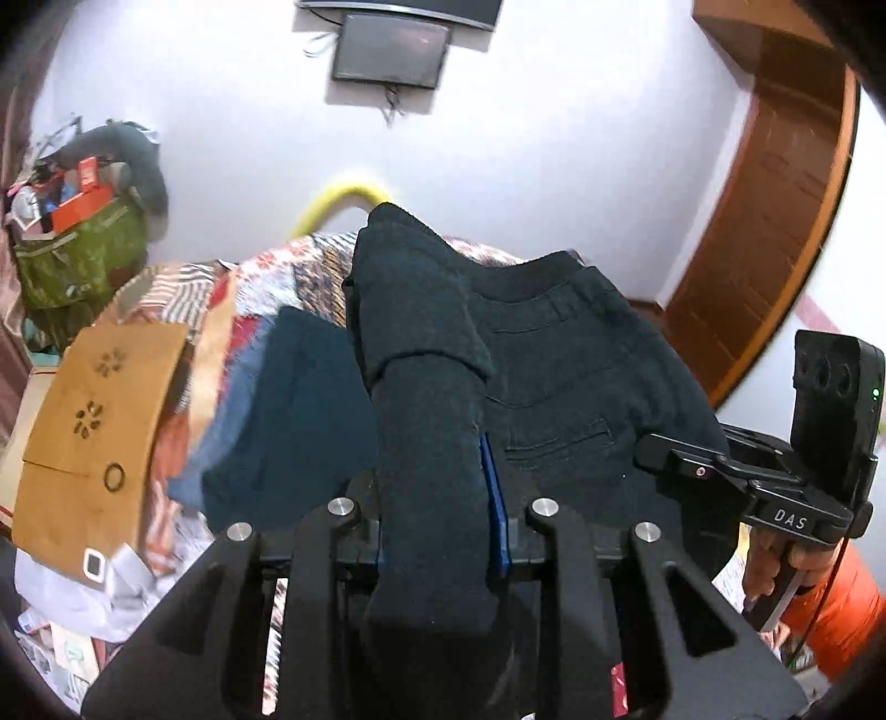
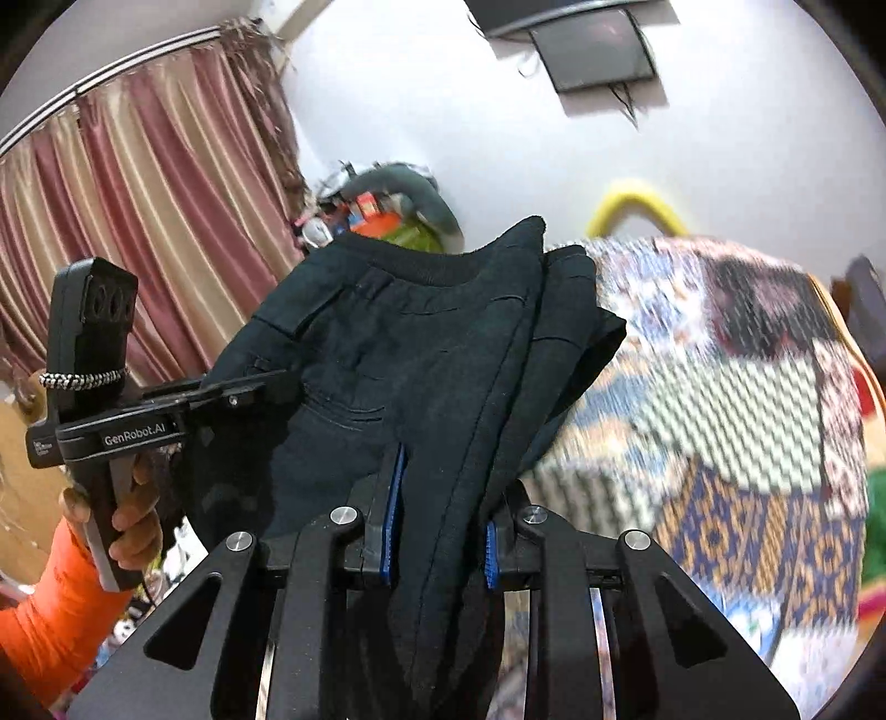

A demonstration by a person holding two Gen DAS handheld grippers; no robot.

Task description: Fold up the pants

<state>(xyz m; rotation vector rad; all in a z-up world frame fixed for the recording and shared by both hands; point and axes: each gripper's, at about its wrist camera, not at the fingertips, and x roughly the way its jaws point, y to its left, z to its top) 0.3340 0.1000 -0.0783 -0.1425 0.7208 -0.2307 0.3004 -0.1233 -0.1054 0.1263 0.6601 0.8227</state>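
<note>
**Dark pants held up over the bed by both grippers**

The bed with its patterned quilt is lying under and behind everything, and it is looking blurred in both views. A pink and cream curtain is hanging on the left side of the right wrist view, and a wooden door is standing at the right side of the left wrist view.

The pants are hanging above the bed, between the two grippers, with the waistband at the top and a back pocket showing. They are dark, almost black.

The left gripper is grasping a thick fold of the pants; the cloth is filling the gap between its fingers and is covering one blue pad almost fully. The right gripper is also grasping the pants, with a seamed edge of the cloth running down between its two blue pads.

In the right wrist view, a hand with an orange sleeve is holding the handle of the left gripper. A small dark screen is mounted on the white wall.
</note>
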